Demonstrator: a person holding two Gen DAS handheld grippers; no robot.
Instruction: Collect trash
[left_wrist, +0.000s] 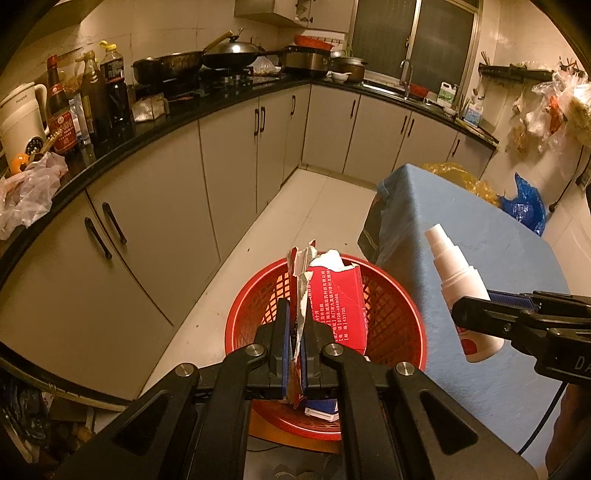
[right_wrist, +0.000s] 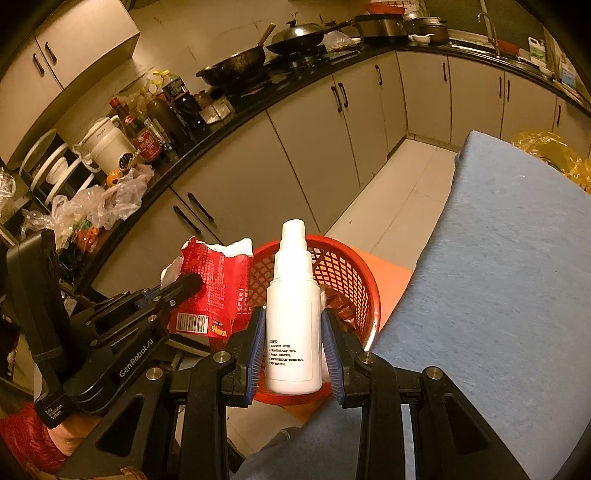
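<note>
Blue-covered table (left_wrist: 480, 236) sits on the right w/ the red mesh basket (left_wrist: 391, 295) just beside its edge, on an orange stool (right_wrist: 384, 269). Left gripper (left_wrist: 295, 325) hangs over the basket, clamped tight on a torn red wrapper (left_wrist: 340, 299). Right gripper (right_wrist: 293, 343) is closed on a white spray bottle (right_wrist: 293, 314), upright, also above the basket near the table edge.

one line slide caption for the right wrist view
Right gripper holds a white spray bottle above the red basket; left gripper carries a torn red packet.
</note>
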